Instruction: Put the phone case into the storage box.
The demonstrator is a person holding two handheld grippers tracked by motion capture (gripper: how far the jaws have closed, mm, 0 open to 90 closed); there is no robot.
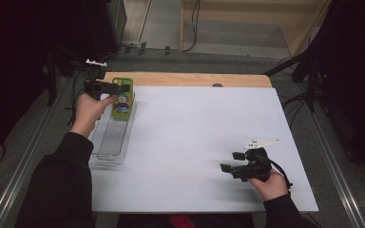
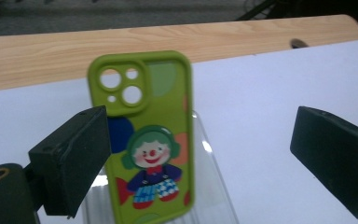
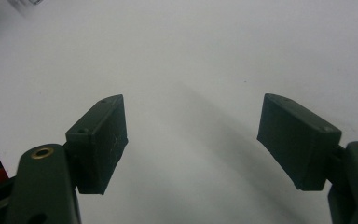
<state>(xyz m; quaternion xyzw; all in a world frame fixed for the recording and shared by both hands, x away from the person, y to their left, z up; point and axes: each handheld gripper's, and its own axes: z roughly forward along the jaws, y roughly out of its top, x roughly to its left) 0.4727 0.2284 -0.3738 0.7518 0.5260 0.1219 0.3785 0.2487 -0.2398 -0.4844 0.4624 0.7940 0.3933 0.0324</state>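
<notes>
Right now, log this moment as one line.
left gripper: open, at green phone case | case: upright in clear rack | right gripper: open, empty

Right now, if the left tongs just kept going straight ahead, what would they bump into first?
Most likely the green phone case, standing upright in the clear tray. It sits right ahead of the left tongs, nearer one jaw, jaws open. Depth is hard to judge, but nothing lies in between.

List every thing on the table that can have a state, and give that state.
Green phone case: propped upright in the clear rack, clown side facing the left claw, not gripped.
Clear rack: lying flat at the white mat's left edge.
Left claw: open, the case between its jaws.
Right claw: open, nothing between its jaws, over the white mat.
</notes>
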